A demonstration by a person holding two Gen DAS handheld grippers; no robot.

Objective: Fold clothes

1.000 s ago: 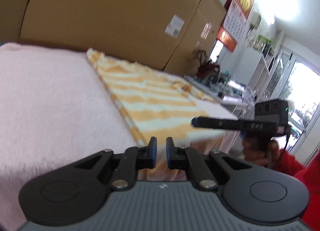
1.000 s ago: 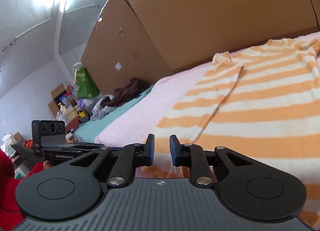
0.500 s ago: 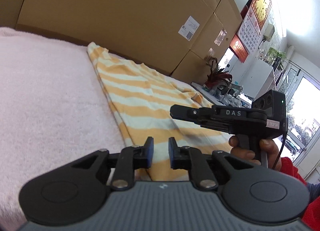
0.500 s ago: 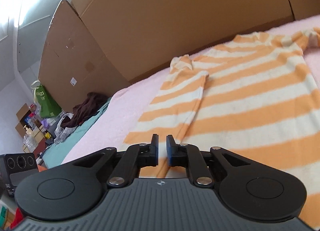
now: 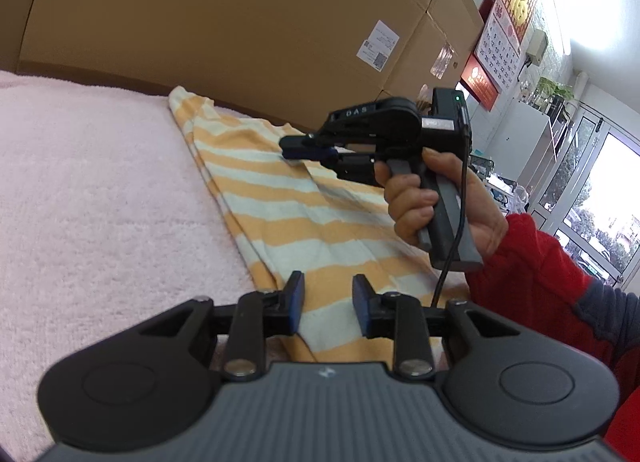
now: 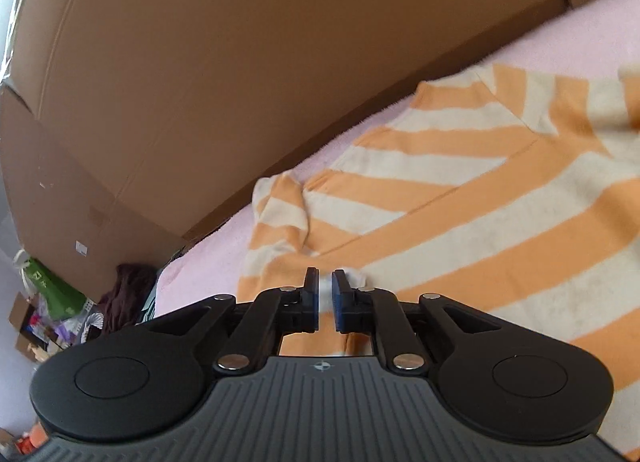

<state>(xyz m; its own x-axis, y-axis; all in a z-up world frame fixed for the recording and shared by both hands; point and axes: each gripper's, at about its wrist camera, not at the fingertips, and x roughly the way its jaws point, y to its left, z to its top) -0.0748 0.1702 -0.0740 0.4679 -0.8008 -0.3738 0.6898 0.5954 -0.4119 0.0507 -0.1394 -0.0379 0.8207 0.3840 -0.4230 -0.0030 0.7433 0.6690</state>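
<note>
An orange-and-cream striped shirt lies flat on a pink towel-covered surface. My left gripper hovers low over the shirt's near hem corner. Its jaws are opening, and nothing is pressed between the pads. A hand in a red sleeve holds my right gripper above the shirt's middle. In the right wrist view the right gripper is almost shut, with only a thin gap and no cloth pinched. It points at the shirt near its folded sleeve.
Tall cardboard boxes line the far edge of the pink surface. A dark garment and floor clutter lie past the left end. A calendar and glass doors are at right.
The right gripper has swept forward over the shirt toward the sleeve, rolling as it went. The left gripper's jaws have spread apart near the hem.
</note>
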